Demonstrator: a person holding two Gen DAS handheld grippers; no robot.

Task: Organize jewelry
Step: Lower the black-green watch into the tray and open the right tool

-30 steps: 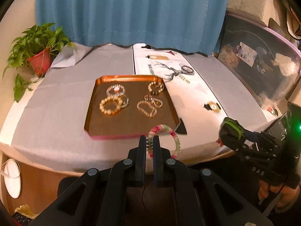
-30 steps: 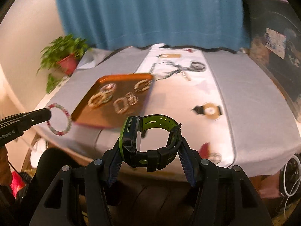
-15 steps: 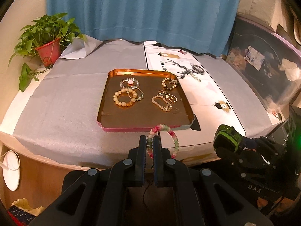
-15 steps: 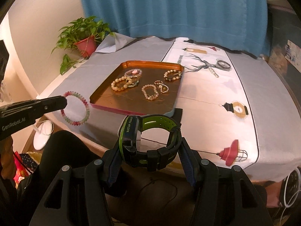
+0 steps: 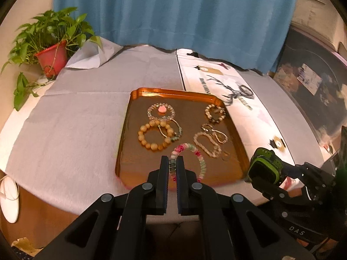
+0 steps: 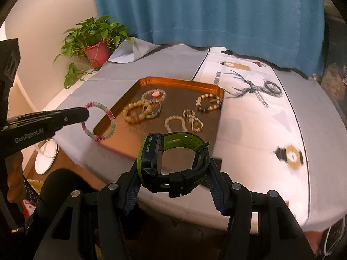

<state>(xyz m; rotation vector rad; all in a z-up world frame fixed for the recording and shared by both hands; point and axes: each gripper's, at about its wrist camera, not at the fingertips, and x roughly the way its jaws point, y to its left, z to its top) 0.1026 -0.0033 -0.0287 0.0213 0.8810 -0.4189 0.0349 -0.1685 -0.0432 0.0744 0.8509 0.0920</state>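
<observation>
Left wrist view: left gripper (image 5: pixel 172 162) fingers cover part of the pink-green bead bracelet (image 5: pixel 196 153); whether it touches the tray (image 5: pixel 123 143) is unclear. Watch (image 5: pixel 263 169) at 4 o'clock shows only its face side, strap hidden behind the right gripper (image 5: pixel 279 186). Right wrist view: tray's near edge at 6 o'clock hidden behind the watch; table runner (image 6: pixel 290 153) prints at 3 o'clock motion-blurred. Thin chain items (image 5: pixel 213 133) tangled, count unreadable. White round object (image 5: pixel 8 199) at 8 o'clock cut off by the frame.
</observation>
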